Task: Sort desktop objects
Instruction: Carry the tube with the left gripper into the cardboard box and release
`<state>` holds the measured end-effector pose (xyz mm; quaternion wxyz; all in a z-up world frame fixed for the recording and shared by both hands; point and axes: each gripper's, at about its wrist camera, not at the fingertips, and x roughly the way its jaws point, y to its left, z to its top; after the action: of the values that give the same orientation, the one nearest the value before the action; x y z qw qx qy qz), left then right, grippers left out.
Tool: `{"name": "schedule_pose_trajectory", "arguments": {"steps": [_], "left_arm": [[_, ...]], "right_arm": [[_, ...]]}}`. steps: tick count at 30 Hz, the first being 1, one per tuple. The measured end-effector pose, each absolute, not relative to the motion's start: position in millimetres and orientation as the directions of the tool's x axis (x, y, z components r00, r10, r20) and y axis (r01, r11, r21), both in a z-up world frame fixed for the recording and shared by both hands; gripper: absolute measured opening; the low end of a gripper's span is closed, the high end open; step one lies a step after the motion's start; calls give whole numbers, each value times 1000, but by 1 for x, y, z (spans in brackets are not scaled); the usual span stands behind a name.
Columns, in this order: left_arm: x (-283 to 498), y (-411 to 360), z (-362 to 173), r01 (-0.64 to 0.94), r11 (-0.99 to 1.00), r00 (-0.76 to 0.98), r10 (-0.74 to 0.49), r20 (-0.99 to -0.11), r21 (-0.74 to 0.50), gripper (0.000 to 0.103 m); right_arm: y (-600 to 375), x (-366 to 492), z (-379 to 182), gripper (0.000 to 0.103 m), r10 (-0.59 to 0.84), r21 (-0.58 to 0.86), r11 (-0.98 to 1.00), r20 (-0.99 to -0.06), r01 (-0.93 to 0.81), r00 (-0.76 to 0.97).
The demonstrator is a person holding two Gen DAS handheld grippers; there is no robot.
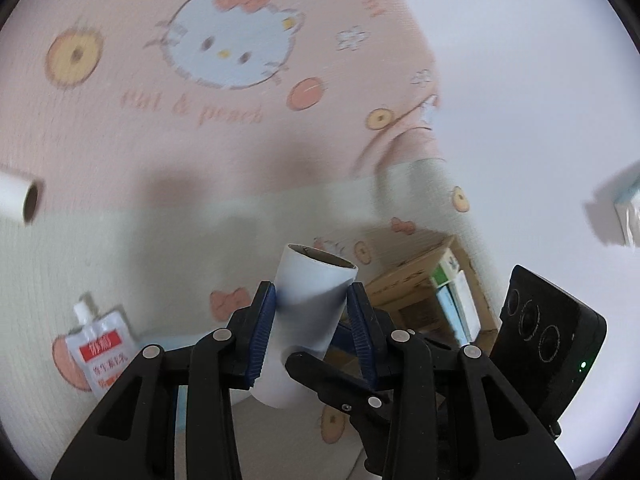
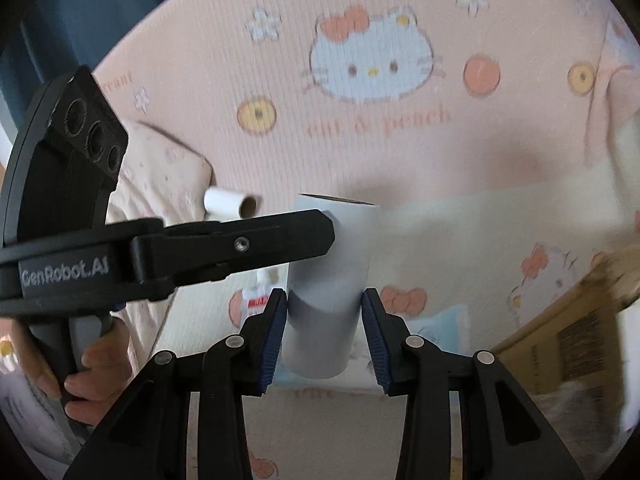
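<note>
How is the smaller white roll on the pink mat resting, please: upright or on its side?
On its side: the small white roll lies lengthwise on the pink mat, its brown hollow end facing sideways.

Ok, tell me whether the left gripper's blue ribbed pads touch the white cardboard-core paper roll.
Touching. In the left wrist view, both blue pads of the left gripper press against the white paper roll, no gap.

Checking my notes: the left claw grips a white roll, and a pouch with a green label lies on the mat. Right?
Not quite. The left wrist view shows the label on the pouch is red, not green. The left claw does grip the white roll, and the pouch lies on the mat.
</note>
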<state>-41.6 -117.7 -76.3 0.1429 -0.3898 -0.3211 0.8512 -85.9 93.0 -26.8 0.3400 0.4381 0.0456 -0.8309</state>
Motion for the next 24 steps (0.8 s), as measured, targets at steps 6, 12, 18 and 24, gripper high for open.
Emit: {"name": "schedule_pose_trajectory", "arguments": {"steps": [6,12,18,24], "left_arm": [[-38,-96,-42,-82,-821,-687,457,-564,-565,40],[-37,-61,-6,-158,-904,-710,384,-590,-398,37],[-54,-51,11,-264,-746,-642,609,-465,-612,14],[-53,-46,14,-249,-849,-672,498,-548,-466,10]], "right_arm": [[107,-77,2,36,-528,163,-775,-696,610,-485],[120,-68,43,36,-515,88,-796,-618,599,-594],[126,-59,63,18,-549,78,-764,-601,641,-581],[146,-67,49,18,-553,128,-776,-609,618,-568]]}}
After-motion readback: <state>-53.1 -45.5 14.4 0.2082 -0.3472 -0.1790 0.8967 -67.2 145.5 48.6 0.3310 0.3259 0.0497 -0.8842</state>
